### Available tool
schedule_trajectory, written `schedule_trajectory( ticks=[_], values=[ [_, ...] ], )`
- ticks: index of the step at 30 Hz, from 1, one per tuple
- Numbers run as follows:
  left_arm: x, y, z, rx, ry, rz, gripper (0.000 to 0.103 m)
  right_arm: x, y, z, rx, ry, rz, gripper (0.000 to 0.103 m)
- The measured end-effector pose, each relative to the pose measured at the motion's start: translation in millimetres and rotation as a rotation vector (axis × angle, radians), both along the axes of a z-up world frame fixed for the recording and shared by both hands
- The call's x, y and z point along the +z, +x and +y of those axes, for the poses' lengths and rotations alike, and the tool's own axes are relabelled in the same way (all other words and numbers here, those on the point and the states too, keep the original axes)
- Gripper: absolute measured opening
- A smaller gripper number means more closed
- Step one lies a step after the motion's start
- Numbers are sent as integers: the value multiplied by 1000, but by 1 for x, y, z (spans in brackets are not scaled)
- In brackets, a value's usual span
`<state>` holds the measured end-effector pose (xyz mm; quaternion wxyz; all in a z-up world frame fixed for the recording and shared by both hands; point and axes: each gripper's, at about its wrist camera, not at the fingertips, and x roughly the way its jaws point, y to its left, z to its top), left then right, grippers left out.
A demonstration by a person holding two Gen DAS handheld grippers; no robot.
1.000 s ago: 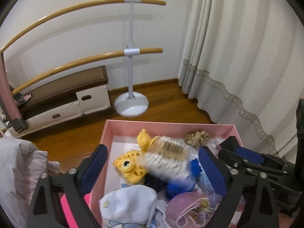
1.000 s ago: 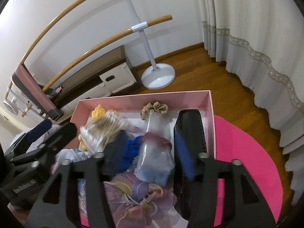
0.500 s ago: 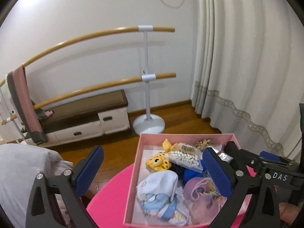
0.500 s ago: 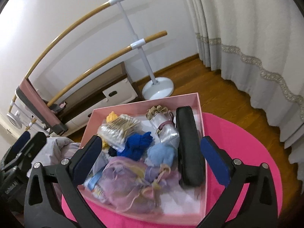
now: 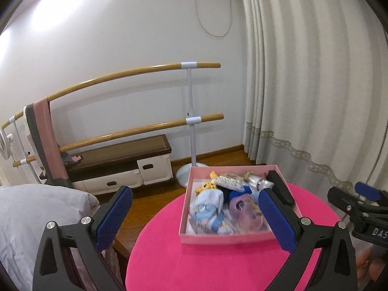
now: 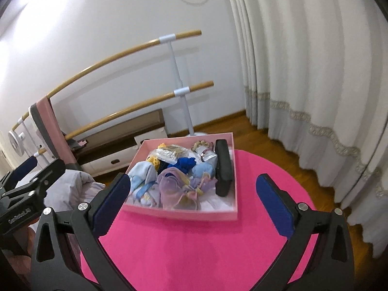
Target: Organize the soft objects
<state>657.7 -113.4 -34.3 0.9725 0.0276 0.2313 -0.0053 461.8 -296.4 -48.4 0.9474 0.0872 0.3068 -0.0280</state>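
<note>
A pink box (image 6: 181, 214) is seen on a round pink table (image 6: 194, 254), filled left to right with a pale blue cloth (image 6: 143, 172), a lilac organza pouch (image 6: 174, 189) and a stiff black case (image 6: 223, 167). The soft pieces are judged light and crushable, best pinched at a bunched fold. The left gripper (image 5: 194, 220) and right gripper (image 6: 194, 201) are held released, nothing between their jaws

Pink box of soft things on a round pink table

The open box (image 6: 194, 214) sits toward the table's (image 6: 194, 247) 12 o'clock side. Inside: a black pouch (image 6: 223, 167) lies along the 3 o'clock wall; a lilac organza bag (image 6: 174, 189) at 6; a pale blue printed cloth (image 6: 143, 177) at 8; blue knit (image 6: 184, 163) in the middle; a yellow crochet toy (image 5: 205, 186) and a bead packet (image 6: 169, 152) toward 11; a beige scrunchie (image 6: 201, 144) at 12.
</note>
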Motion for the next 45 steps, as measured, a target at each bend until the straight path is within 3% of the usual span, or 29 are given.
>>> schedule_trajectory(
  ticks=[6,12,26,34,45],
  values=[
    [-14,-84,10,-7,9,-46,103,14,-61,19,6,-50,-53,103],
    [-24,-199,24,2,-6,-71,103,15,-116,36,-17,-57,-102,103],
    [-23,-342,39,51,-4,-100,103,29,-202,79,-10,-152,-187,103],
    [-24,-379,36,54,-6,-125,103,27,-216,93,1,-169,-195,103],
    [-17,-374,41,43,-41,-103,103,25,-217,92,-8,-172,-197,103]
  ],
)
